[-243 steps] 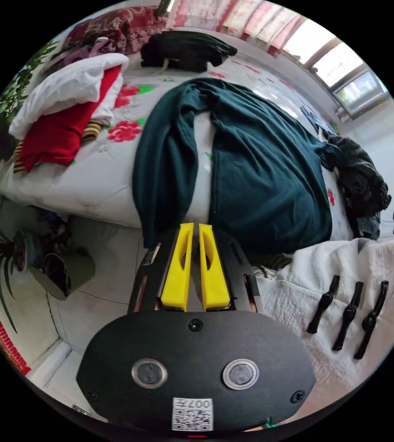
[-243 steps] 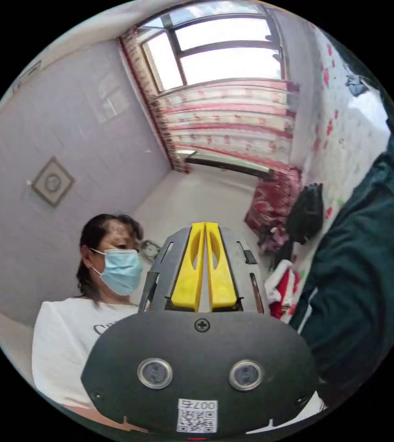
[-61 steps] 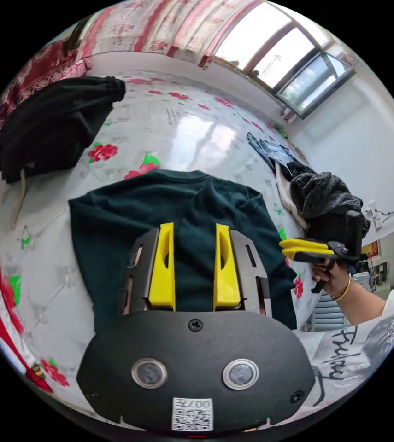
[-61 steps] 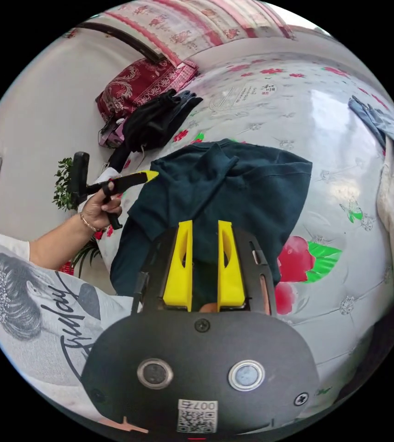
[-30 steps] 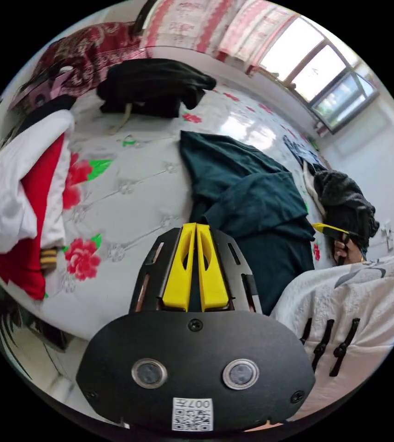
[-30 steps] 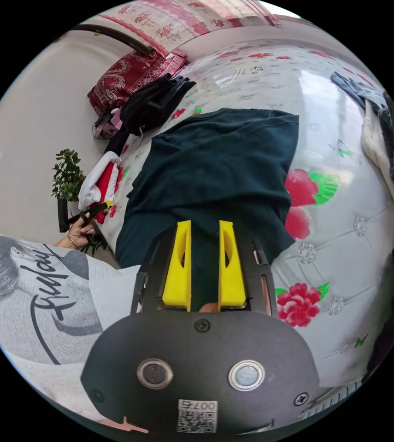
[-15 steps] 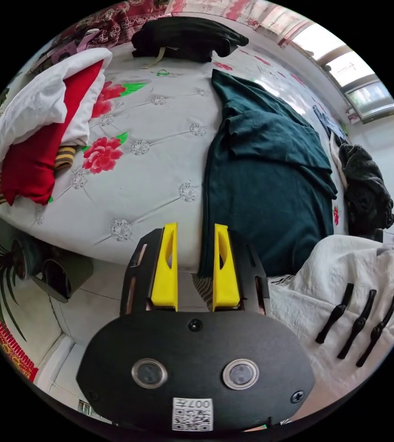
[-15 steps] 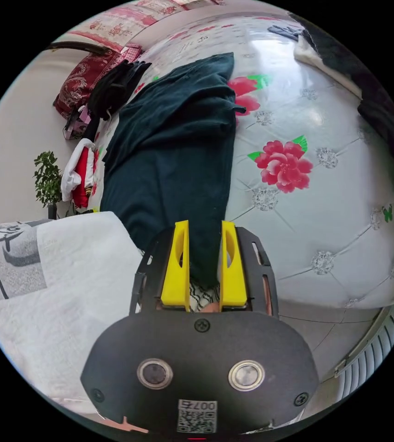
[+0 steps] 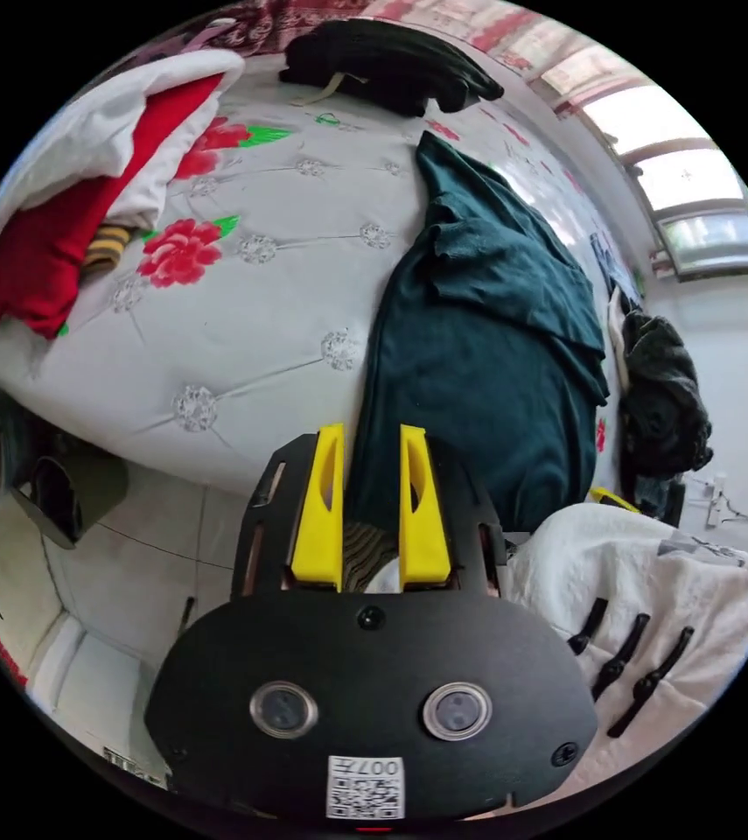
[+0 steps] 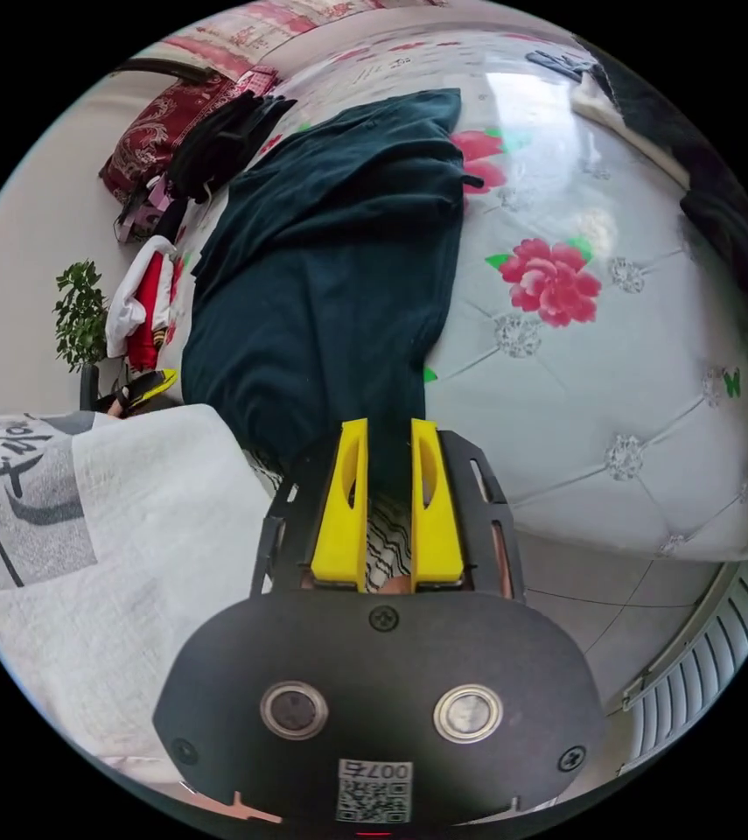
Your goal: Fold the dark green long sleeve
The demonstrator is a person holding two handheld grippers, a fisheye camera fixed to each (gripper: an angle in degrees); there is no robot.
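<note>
Both grippers point along the dark green long sleeve [image 9: 487, 350] on the floral bed [image 9: 251, 297]. The left gripper [image 9: 370, 437] and the right gripper [image 10: 388, 433] each straddle its near hem, jaws spread with hem cloth between them.

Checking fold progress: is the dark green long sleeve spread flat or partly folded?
Partly folded. On the dark green long sleeve, a sleeve lies folded across the chest, and the hem hangs over the bed edge.
</note>
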